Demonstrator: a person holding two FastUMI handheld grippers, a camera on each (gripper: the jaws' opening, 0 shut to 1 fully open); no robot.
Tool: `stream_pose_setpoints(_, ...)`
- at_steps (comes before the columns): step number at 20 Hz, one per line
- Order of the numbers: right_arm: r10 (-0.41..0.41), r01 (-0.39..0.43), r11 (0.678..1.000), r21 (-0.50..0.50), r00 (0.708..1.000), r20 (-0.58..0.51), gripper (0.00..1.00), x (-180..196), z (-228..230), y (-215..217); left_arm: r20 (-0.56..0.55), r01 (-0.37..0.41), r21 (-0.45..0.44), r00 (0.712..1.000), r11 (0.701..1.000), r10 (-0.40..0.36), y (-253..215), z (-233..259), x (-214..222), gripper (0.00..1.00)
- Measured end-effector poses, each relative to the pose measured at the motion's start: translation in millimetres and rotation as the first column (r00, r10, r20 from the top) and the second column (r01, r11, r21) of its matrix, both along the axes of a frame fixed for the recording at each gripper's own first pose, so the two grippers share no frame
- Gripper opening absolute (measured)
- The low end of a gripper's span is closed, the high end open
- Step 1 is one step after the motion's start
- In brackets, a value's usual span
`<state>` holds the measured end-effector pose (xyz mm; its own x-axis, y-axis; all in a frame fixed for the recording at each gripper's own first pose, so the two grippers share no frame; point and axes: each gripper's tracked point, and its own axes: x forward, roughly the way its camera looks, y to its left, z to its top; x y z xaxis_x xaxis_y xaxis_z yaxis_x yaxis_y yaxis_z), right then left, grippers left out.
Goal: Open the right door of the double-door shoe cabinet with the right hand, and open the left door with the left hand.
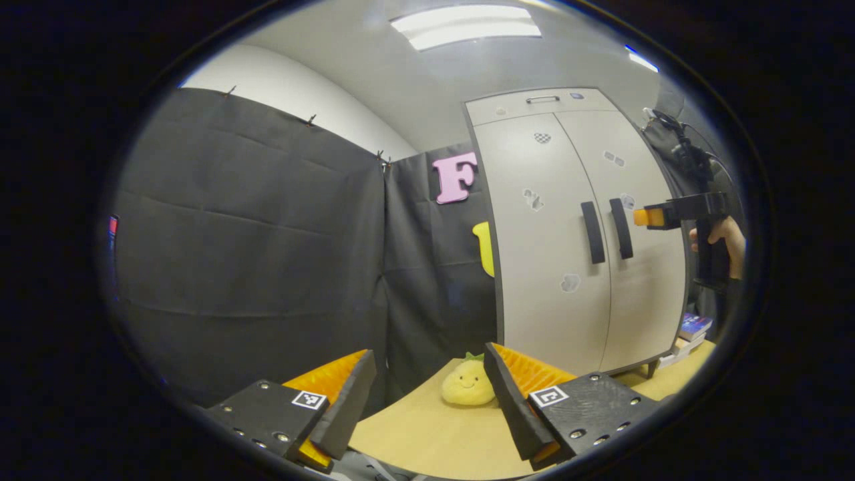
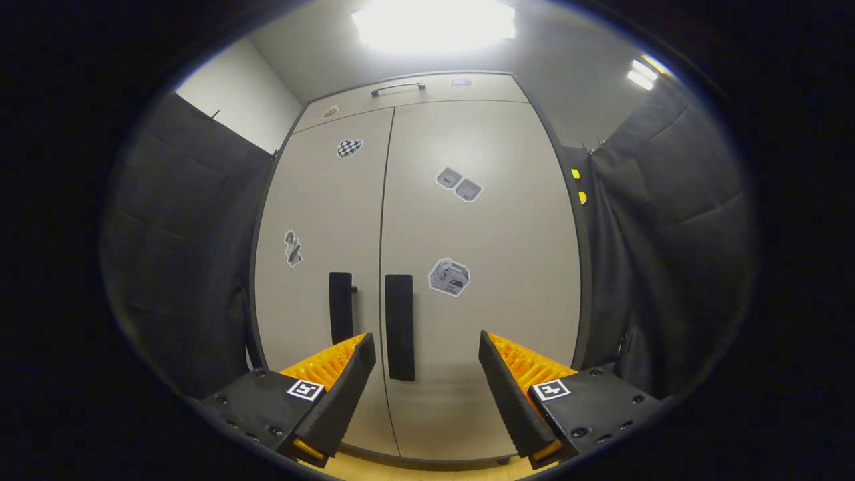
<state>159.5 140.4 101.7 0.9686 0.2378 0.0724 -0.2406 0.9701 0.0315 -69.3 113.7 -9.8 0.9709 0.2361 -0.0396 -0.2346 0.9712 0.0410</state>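
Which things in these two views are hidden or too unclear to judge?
- Cabinet inside: both doors closed, both views.
- Books, left gripper view: cut off behind the cabinet corner near the view's edge.
- Plush toy, left gripper view: partly behind the left claw.
- Right claw, left gripper view: too small to judge its opening.

From where I stand, nothing here can be read as words or numbers. The stickers on the shoe cabinet (image 2: 427, 90) are pictures only: a checkered one (image 2: 349, 147) and a grey shape (image 2: 292, 248) on the left door (image 2: 314, 200), a pair of small grey tiles (image 2: 458, 184) and a box-like drawing (image 2: 449, 276) on the right door (image 2: 514, 234); any print on them is too small to tell. The square black-and-white markers (image 2: 550, 389) on the gripper bodies carry block patterns, not letters. The covers of the stacked books (image 1: 695, 327) beside the cabinet are illegible
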Motion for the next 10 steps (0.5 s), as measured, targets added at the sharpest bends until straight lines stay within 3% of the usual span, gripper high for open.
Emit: stream_pose_setpoints(10, -0.015, 0.014, 1.0, -0.012, 0.998, -0.061, 0.98, 47, 5, 33, -0.022, -0.061, -0.005, 0.998, 0.998, 0.061, 22, -11, -11, 0.94)
